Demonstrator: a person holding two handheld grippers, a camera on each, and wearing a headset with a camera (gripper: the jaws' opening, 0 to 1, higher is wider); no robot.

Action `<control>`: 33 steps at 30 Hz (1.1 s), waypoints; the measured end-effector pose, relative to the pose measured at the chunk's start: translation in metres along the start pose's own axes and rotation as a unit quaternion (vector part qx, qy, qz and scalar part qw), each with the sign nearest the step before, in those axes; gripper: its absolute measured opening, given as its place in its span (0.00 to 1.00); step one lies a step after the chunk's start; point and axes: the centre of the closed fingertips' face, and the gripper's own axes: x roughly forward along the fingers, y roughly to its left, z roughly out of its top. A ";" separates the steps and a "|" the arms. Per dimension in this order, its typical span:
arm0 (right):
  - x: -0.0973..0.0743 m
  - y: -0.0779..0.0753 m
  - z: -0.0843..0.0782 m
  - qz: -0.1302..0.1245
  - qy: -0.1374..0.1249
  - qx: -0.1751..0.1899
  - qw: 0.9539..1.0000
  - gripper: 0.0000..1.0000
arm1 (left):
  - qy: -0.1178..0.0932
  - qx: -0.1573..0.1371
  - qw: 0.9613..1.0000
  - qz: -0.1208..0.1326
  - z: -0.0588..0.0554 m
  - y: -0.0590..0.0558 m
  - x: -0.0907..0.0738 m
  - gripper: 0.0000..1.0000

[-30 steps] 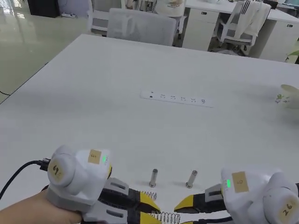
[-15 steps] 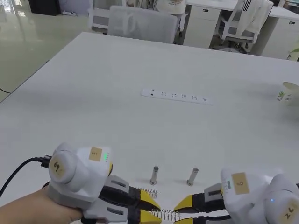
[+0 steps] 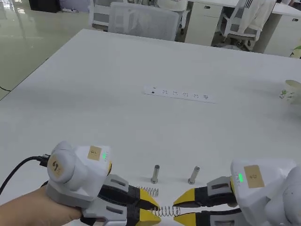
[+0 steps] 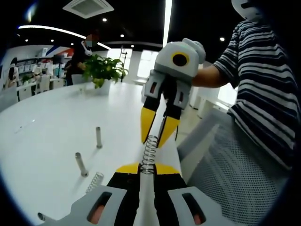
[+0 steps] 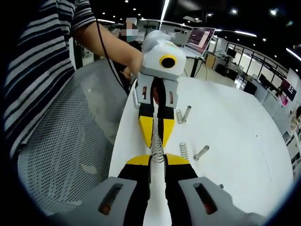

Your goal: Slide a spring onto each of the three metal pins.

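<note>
Both-ends hold here: left tongs point(image 3: 151, 208) pinched tight on one end of a spring point(image 3: 165, 211), right tongs point(image 3: 181, 206) pinched on the other. Coil bridging the short gap between the tips, just above the tabletop point(image 3: 94, 94). Looks like a handover or regrip, going by that.

Just beyond the tips, a pin point(image 3: 155, 173) and a second pin point(image 3: 194, 174), both upright. Loose spring point(image 3: 149, 190) lying flat right ahead of the left tongs.

Best bet: let go with one side only, keep the other squeezing near the very end, leave the bore clear, then line up dead straight with a pin before pushing. Easy on the squeeze, no crushing the coil.

Well past the pins, a white power strip point(image 3: 178, 95). Farther still, office chairs point(image 3: 141, 23), desks and a glossy floor.
</note>
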 end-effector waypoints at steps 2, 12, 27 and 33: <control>-0.001 -0.001 0.004 0.001 -0.010 0.005 1.000 0.08 | 0.003 0.001 1.000 0.000 -0.001 0.000 0.000 0.02; 0.000 -0.001 0.015 -0.002 -0.024 -0.003 1.000 0.08 | 0.009 0.006 1.000 0.005 -0.003 0.001 0.001 0.02; 0.009 -0.002 0.038 -0.009 -0.053 -0.012 0.998 0.07 | 0.014 0.016 1.000 0.000 -0.002 -0.003 0.006 0.02; 0.009 -0.002 0.041 -0.011 -0.055 -0.020 0.998 0.07 | 0.012 0.015 1.000 -0.001 0.000 -0.002 0.007 0.02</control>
